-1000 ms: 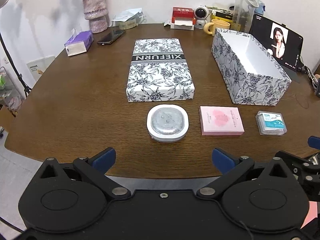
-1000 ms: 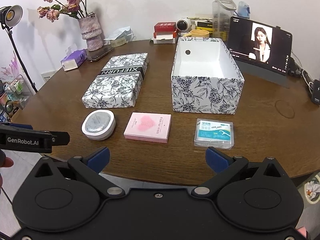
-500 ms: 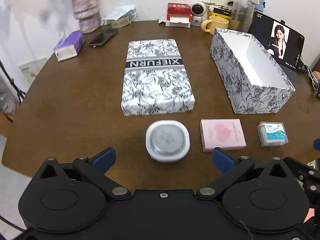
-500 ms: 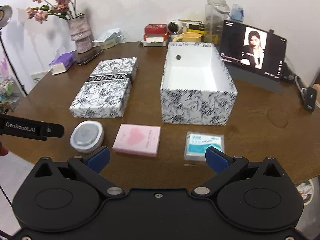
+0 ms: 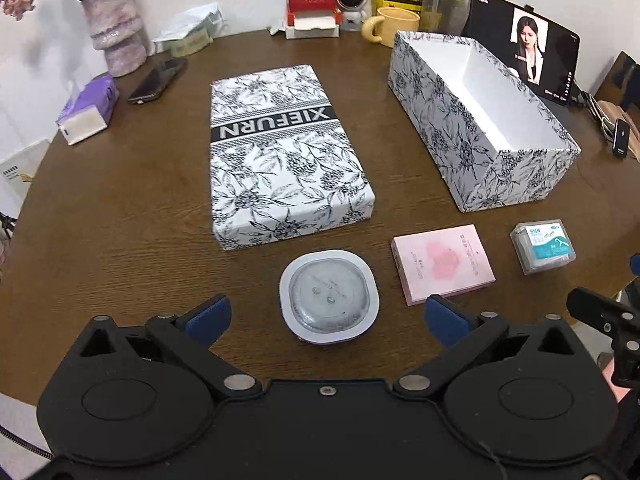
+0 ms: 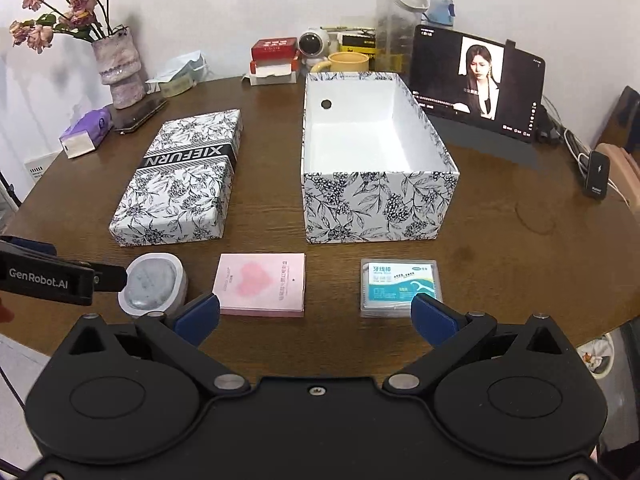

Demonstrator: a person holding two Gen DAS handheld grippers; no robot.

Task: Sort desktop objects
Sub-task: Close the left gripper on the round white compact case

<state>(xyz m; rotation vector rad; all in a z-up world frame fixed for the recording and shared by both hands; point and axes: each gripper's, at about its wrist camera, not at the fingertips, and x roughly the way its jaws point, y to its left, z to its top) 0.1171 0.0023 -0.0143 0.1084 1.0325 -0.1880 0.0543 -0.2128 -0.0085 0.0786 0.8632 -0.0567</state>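
The left gripper [image 5: 328, 316] was cut off at the left edge of the right wrist view, only a black bar lettered GenRobot.AI showing, and it hid part of the round white container [image 5: 329, 295]. The print on the floss pick box [image 6: 401, 284] was too small to read from the left side. Both grippers had their blue-tipped fingers spread wide and held nothing. The container sat on the brown table [image 5: 120, 232] between the left fingers [image 5: 208, 316], just ahead of them and untouched. The pink card box [image 6: 261, 283] lay between the right gripper [image 6: 316, 316] fingers' line and the open floral box [image 6: 376, 168], beside the floral lid [image 5: 280, 152]. The floss pick box lay just ahead of its right fingertip
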